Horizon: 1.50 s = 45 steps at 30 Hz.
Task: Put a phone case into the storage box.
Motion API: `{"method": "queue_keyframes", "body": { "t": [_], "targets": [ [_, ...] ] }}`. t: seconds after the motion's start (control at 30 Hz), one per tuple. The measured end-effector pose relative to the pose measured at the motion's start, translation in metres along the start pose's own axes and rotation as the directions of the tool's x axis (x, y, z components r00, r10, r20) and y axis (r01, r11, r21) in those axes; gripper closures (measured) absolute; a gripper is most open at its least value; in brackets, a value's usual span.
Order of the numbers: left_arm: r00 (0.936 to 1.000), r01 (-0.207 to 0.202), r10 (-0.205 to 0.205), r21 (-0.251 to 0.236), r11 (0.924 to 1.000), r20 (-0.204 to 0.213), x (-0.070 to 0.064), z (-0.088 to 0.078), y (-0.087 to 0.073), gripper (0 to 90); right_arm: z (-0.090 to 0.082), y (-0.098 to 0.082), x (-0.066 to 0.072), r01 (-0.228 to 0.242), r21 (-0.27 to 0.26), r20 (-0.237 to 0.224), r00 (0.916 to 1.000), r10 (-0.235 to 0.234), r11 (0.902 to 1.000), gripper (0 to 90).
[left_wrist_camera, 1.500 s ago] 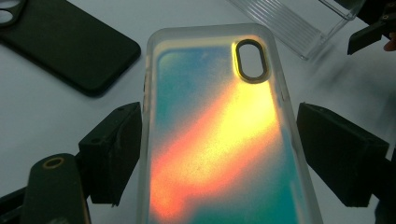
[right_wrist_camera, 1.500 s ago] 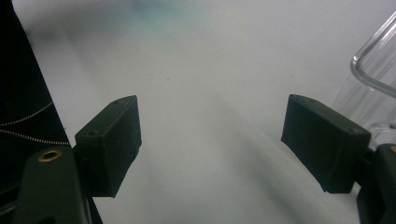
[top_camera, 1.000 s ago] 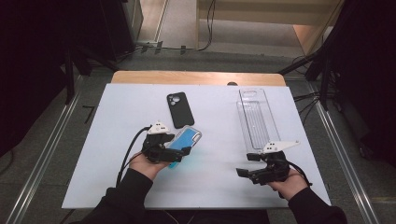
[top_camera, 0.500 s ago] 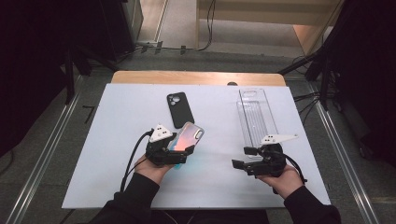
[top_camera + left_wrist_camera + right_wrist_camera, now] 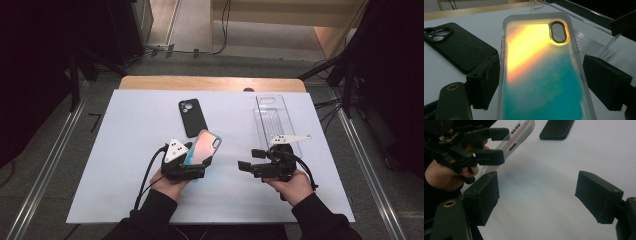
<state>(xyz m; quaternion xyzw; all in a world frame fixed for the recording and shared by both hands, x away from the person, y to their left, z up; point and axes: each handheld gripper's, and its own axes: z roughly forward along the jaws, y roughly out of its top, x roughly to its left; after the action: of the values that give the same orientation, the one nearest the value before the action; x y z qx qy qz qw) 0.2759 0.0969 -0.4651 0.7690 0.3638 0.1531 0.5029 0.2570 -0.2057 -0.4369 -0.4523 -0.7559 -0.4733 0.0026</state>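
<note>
One case held, the other gripper closing in for a possible hand-over.

Tilted off the table (image 5: 125,150), the case (image 5: 202,148) sits lengthwise between the jaws of the left gripper (image 5: 196,162), which appears clamped across its width, though the contact on one side is hard to make out. The right gripper (image 5: 250,159) is near, just beside the case's right edge, jaws apart and empty, pointed at it. Next, I judge, it must line up on the case's free end and close before the left lets go. A black case (image 5: 192,117) lies just beyond; a clear tray (image 5: 272,120) is to the right.
</note>
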Motion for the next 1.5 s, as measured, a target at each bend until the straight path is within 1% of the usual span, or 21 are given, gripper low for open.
{"method": "queue_keyframes", "body": {
  "t": [0.1,0.2,0.3,0.43,0.5,0.53,0.6,0.73,0.77,0.83,0.87,0.97,1.03,1.13,1.2,1.23,1.27,1.47,1.5],
  "targets": [
    [0.9999,-0.010,0.010,-0.019,0.9998,-0.011,-0.002,0.001,-0.001,17.5,0.003,0.005,0.003,-0.010,-0.013,-0.010,0.9999,0.009,0.9999,17.3],
    [0.9999,-0.015,0.015,-0.032,0.9994,-0.008,-0.004,0.001,-0.001,17.4,0.006,0.008,0.004,-0.009,-0.017,-0.013,0.9999,0.009,0.9998,17.3],
    [1.0000,-0.007,0.007,-0.065,0.9979,-0.004,-0.005,0.000,-0.003,17.4,0.010,0.014,0.007,-0.014,-0.025,-0.019,0.9997,0.014,0.9996,17.3],
    [1.0000,-0.002,0.003,-0.077,0.9970,0.004,-0.004,0.000,-0.005,17.4,0.013,0.020,0.008,-0.026,-0.030,-0.022,0.9994,0.025,0.9992,17.3],
    [0.9999,0.005,-0.004,-0.099,0.9951,0.009,-0.003,0.001,-0.007,17.4,0.016,0.026,0.010,-0.028,-0.036,-0.035,0.9990,0.027,0.9990,17.3],
    [1.0000,0.003,-0.002,-0.108,0.9942,0.008,-0.003,0.001,-0.008,17.4,0.017,0.027,0.010,-0.036,-0.038,-0.038,0.9987,0.035,0.9986,17.3],
    [0.9999,0.000,0.001,-0.117,0.9932,0.011,-0.004,0.001,-0.008,17.4,0.019,0.031,0.011,-0.039,-0.041,-0.036,0.9986,0.038,0.9984,17.3],
    [1.0000,-0.004,0.004,-0.122,0.9925,0.003,-0.006,0.001,-0.009,17.4,0.023,0.037,0.013,-0.041,-0.041,-0.036,0.9986,0.040,0.9983,17.4],
    [0.9999,-0.011,0.010,-0.138,0.9904,-0.004,-0.007,0.000,-0.009,17.4,0.025,0.039,0.013,-0.041,-0.041,-0.038,0.9985,0.040,0.9983,17.4],
    [0.9998,-0.014,0.013,-0.152,0.9882,-0.013,-0.008,-0.001,-0.010,17.4,0.027,0.041,0.014,-0.045,-0.039,-0.040,0.9983,0.044,0.9982,17.4],
    [0.9999,-0.012,0.011,-0.162,0.9867,-0.012,-0.008,-0.001,-0.010,17.4,0.028,0.042,0.014,-0.045,-0.038,-0.041,0.9982,0.043,0.9983,17.5],
    [0.9999,-0.011,0.009,-0.161,0.9869,-0.014,-0.007,-0.001,-0.011,17.4,0.030,0.044,0.015,-0.047,-0.039,-0.044,0.9980,0.046,0.9981,17.5],
    [0.9999,-0.001,-0.001,-0.164,0.9864,-0.012,-0.007,0.000,-0.012,17.4,0.032,0.046,0.015,-0.052,-0.037,-0.046,0.9976,0.051,0.9980,17.6],
    [0.9999,-0.001,-0.001,-0.176,0.9844,-0.012,-0.009,-0.001,-0.012,17.4,0.035,0.049,0.016,-0.063,-0.036,-0.054,0.9966,0.061,0.9973,18.1],
    [1.0000,-0.001,0.000,-0.179,0.9839,-0.008,-0.010,0.000,-0.012,17.4,0.038,0.051,0.015,-0.070,-0.035,-0.059,0.9959,0.068,0.9969,18.4],
    [1.0000,0.002,-0.002,-0.175,0.9846,0.001,-0.011,0.000,-0.012,17.4,0.039,0.052,0.015,-0.071,-0.036,-0.061,0.9958,0.069,0.9968,18.4],
    [1.0000,-0.001,0.001,-0.170,0.9855,-0.002,-0.011,0.000,-0.011,17.4,0.041,0.053,0.015,-0.077,-0.032,-0.063,0.9952,0.075,0.9965,18.5],
    [0.9999,-0.010,0.010,-0.176,0.9843,-0.003,-0.013,-0.001,-0.011,17.4,0.049,0.056,0.015,-0.077,-0.028,-0.065,0.9951,0.075,0.9966,18.8],
    [1.0000,-0.009,0.009,-0.179,0.9838,-0.002,-0.013,-0.001,-0.011,17.4,0.052,0.057,0.015,-0.082,-0.020,-0.064,0.9947,0.080,0.9964,19.0]
  ]
}}
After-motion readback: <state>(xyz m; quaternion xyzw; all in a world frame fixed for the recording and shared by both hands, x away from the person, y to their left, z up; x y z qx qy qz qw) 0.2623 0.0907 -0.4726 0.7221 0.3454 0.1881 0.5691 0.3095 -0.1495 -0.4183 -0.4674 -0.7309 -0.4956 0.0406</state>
